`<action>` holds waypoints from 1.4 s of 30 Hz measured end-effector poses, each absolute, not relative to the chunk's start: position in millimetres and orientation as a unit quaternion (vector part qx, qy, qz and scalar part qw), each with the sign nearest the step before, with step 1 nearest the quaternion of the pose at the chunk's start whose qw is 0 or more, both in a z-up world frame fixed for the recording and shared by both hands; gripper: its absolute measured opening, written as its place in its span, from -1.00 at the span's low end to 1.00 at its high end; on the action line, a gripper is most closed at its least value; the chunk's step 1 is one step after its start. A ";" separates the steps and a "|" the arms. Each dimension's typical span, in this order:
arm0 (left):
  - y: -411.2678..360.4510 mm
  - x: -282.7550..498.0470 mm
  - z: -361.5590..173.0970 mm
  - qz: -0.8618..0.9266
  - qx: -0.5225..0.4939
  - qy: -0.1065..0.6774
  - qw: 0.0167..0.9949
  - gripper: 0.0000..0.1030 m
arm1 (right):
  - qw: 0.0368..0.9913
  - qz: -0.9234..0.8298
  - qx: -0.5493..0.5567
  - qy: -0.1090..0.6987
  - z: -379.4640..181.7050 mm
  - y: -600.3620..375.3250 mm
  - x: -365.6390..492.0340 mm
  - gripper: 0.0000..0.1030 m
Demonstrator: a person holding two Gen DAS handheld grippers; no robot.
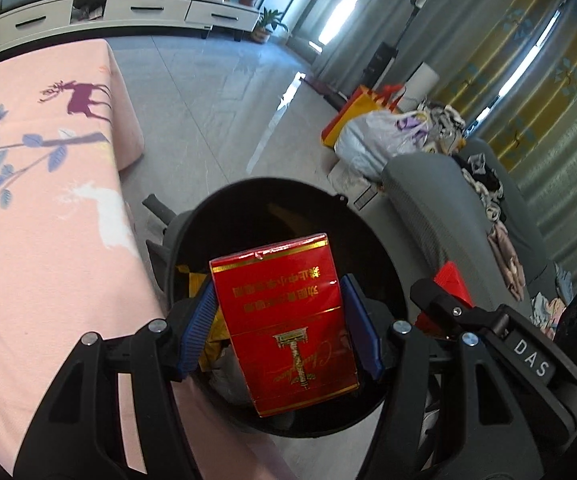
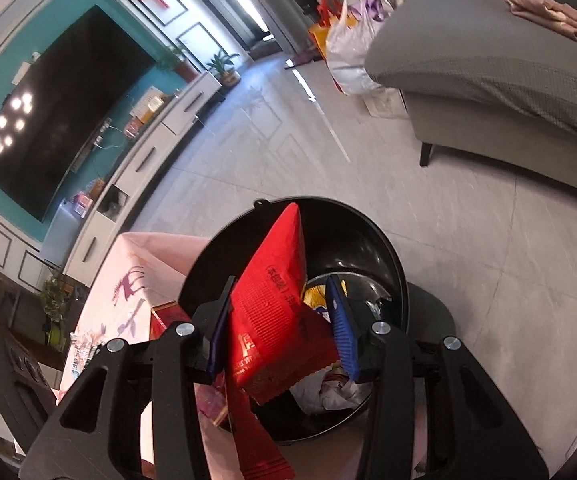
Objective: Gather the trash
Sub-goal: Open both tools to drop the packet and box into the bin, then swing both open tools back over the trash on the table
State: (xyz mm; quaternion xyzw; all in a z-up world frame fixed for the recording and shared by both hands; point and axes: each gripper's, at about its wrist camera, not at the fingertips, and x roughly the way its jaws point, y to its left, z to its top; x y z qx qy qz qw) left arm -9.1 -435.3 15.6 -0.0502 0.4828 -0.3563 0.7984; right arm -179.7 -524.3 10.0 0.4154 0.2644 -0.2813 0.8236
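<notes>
Left hand-held gripper point(image 1: 279, 322) pinches red box point(image 1: 284, 324) lengthwise, top toward camera, over bin point(image 1: 384, 232).

My left wrist camera looks forward and down along its gripper point(image 1: 278, 320), close above the open black bin point(image 1: 288, 208), with the pink tabletop point(image 1: 48, 200) on its left and the grey sofa point(image 1: 428, 200) on its right. My right wrist camera looks down into the same bin point(image 2: 368, 232) from close range, tilted, facing the television wall point(image 2: 60, 112). Both views share bin, tabletop point(image 2: 136, 248), sofa point(image 2: 488, 60) and floor point(image 1: 208, 100).
</notes>
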 end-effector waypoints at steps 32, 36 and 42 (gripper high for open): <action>-285.3 -16.5 87.1 -0.297 -0.104 0.404 0.859 0.94 | 0.868 -0.278 0.335 0.240 64.7 -470.1 -165.6 0.87; -225.6 -18.7 99.1 -0.266 -0.135 0.391 0.871 0.94 | 0.885 -0.265 0.306 0.230 80.4 -447.7 -159.8 0.93; -132.6 -28.2 105.1 -0.184 -0.144 0.379 0.895 0.94 | 0.911 -0.240 0.250 0.222 99.3 -404.8 -146.5 0.93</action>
